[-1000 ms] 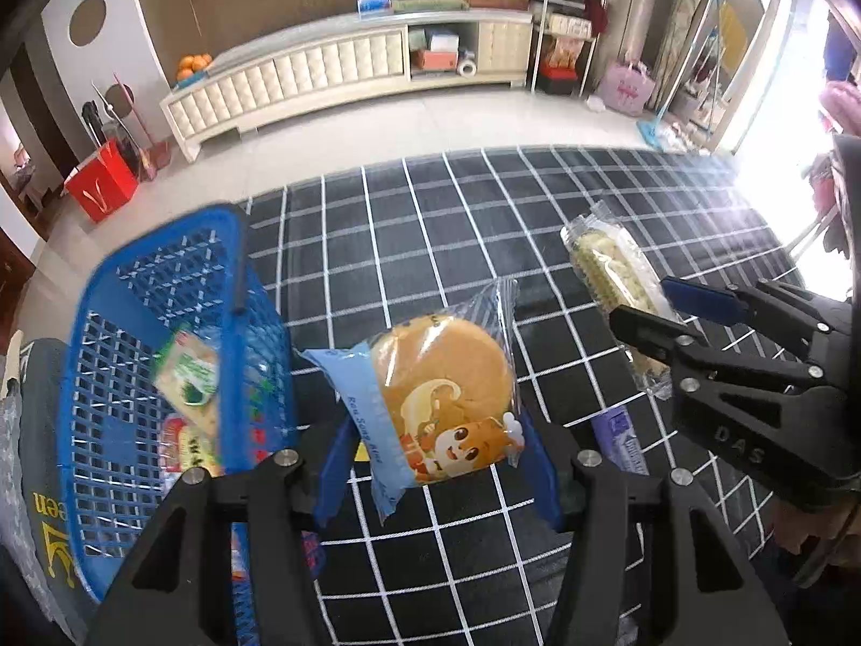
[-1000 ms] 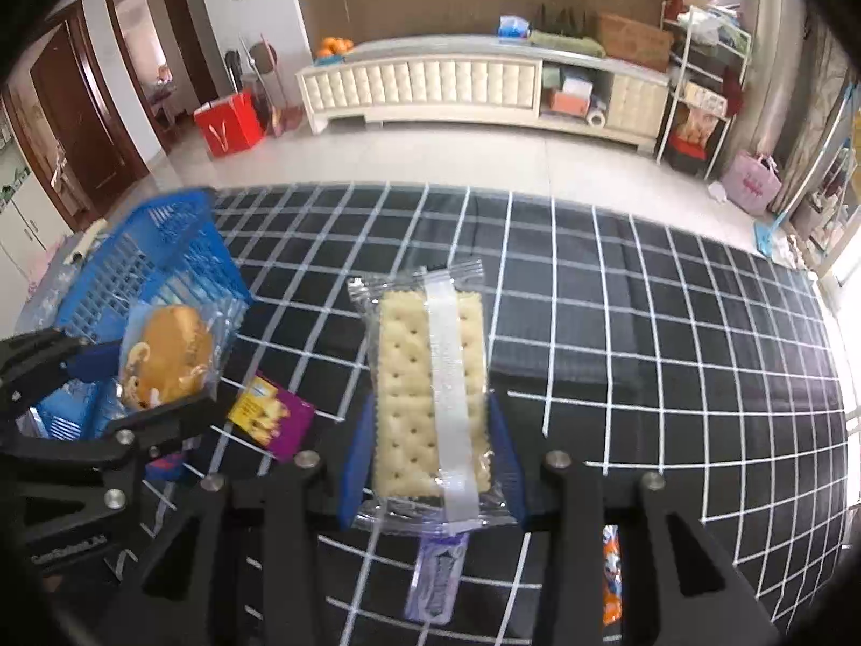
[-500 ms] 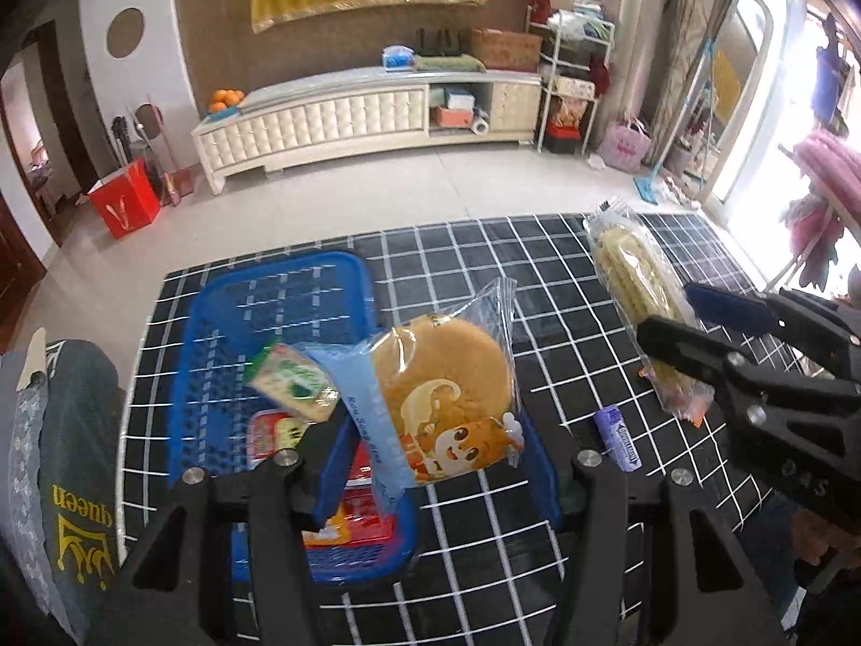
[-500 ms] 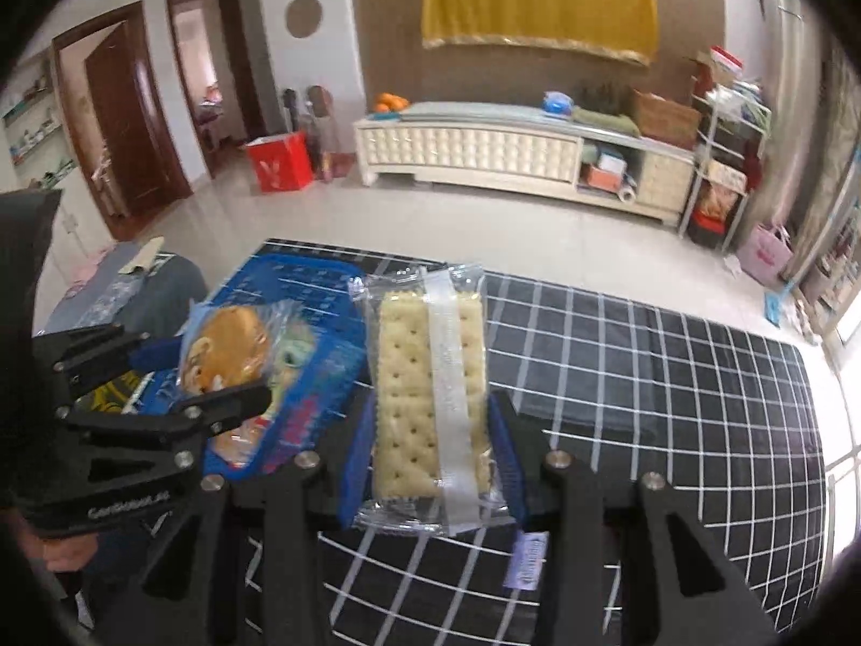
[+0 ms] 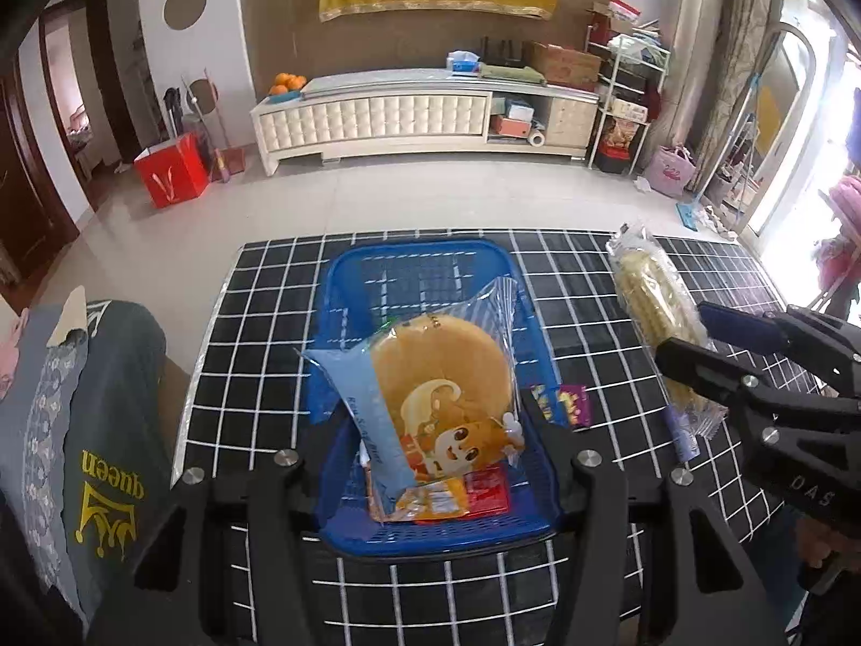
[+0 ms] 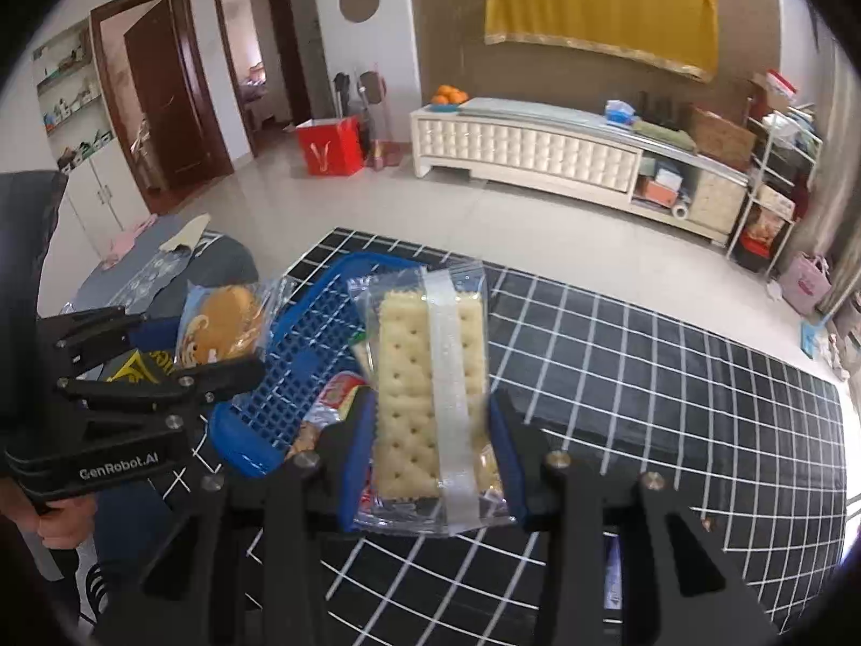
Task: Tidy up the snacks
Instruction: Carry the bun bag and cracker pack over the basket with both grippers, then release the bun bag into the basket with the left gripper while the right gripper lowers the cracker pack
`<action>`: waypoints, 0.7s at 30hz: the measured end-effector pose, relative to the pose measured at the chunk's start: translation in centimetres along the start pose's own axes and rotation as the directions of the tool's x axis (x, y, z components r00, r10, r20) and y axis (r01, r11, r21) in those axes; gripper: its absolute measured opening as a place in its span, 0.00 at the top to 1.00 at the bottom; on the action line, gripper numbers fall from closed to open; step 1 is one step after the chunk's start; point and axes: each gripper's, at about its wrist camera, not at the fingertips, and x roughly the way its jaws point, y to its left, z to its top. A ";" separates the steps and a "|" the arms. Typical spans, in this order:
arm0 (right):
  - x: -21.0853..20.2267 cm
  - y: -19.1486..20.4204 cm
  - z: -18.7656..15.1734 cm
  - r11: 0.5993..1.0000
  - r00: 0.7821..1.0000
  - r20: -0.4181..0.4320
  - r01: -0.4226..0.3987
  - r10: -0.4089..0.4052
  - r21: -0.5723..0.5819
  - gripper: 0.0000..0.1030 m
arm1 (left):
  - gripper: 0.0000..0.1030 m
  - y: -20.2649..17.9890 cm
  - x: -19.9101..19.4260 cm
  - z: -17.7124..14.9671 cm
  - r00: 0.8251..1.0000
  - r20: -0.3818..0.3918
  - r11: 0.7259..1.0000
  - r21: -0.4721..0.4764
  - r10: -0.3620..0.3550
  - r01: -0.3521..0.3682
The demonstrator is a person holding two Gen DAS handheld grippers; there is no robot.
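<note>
My left gripper (image 5: 430, 414) is shut on a round bun in a clear and blue wrapper (image 5: 438, 377), held above the blue plastic basket (image 5: 420, 264). The basket sits on the black checked cloth and holds red and orange snack packets (image 5: 457, 498). My right gripper (image 6: 430, 420) is shut on a clear pack of square crackers (image 6: 425, 377), which hangs just right of the basket (image 6: 317, 334). From the left wrist view the cracker pack (image 5: 654, 317) stands upright to the right of the basket. A purple packet (image 5: 565, 404) lies on the cloth beside the basket.
A grey garment with yellow lettering (image 5: 97, 430) lies at the cloth's left edge. A small lilac sachet (image 5: 680, 439) rests on the cloth at right. Beyond the table are tiled floor, a white cabinet (image 5: 420, 113) and a red bag (image 5: 172, 172).
Both grippers have swung left and risen with their packs. The basket has come from the far left to directly under the bun, and the cracker pack now hangs beside the basket.
</note>
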 end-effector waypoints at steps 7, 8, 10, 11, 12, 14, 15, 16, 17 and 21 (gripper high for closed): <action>2.8 2.0 0.6 0.999 0.999 -0.037 -0.029 0.028 -0.024 0.55 | 0.48 2.2 2.0 -0.7 0.999 -0.046 1.000 -0.023 -0.020 0.019; 3.2 2.2 0.6 0.999 0.999 -0.045 -0.029 0.027 -0.029 0.55 | 0.48 2.3 2.3 -0.7 0.998 -0.050 0.999 -0.024 -0.024 0.023; 4.0 2.4 0.5 0.999 0.998 -0.057 -0.026 0.024 -0.036 0.55 | 0.48 2.6 3.0 -0.8 0.998 -0.059 0.999 -0.026 -0.036 0.035; 4.4 2.4 0.5 0.999 0.998 -0.063 -0.025 0.023 -0.036 0.55 | 0.48 2.7 3.5 -0.7 0.997 -0.065 0.999 -0.026 -0.042 0.040; 4.8 2.3 0.5 0.999 0.997 -0.069 -0.026 0.024 -0.032 0.55 | 0.48 2.8 4.2 -0.6 0.996 -0.075 0.999 -0.026 -0.044 0.043; 5.6 1.9 0.5 1.000 0.997 -0.080 -0.023 0.021 -0.020 0.55 | 0.48 2.9 5.3 -0.2 0.995 -0.092 0.998 -0.028 -0.049 0.047; 6.0 1.9 0.6 1.000 0.996 -0.086 -0.018 0.016 -0.015 0.55 | 0.48 2.9 6.0 0.2 0.994 -0.096 0.998 -0.028 -0.055 0.053; 6.4 1.7 0.7 1.000 0.996 -0.093 -0.011 0.010 -0.009 0.55 | 0.47 2.9 6.6 0.7 0.994 -0.095 0.998 -0.026 -0.061 0.059; 6.6 1.6 0.7 1.000 0.995 -0.096 -0.006 0.005 -0.006 0.55 | 0.47 2.9 7.1 1.2 0.993 -0.097 0.998 -0.023 -0.064 0.062; 7.0 1.4 1.0 1.000 0.994 -0.107 0.012 -0.011 0.005 0.55 | 0.42 3.3 9.7 3.3 0.993 -0.105 0.999 -0.013 -0.053 0.052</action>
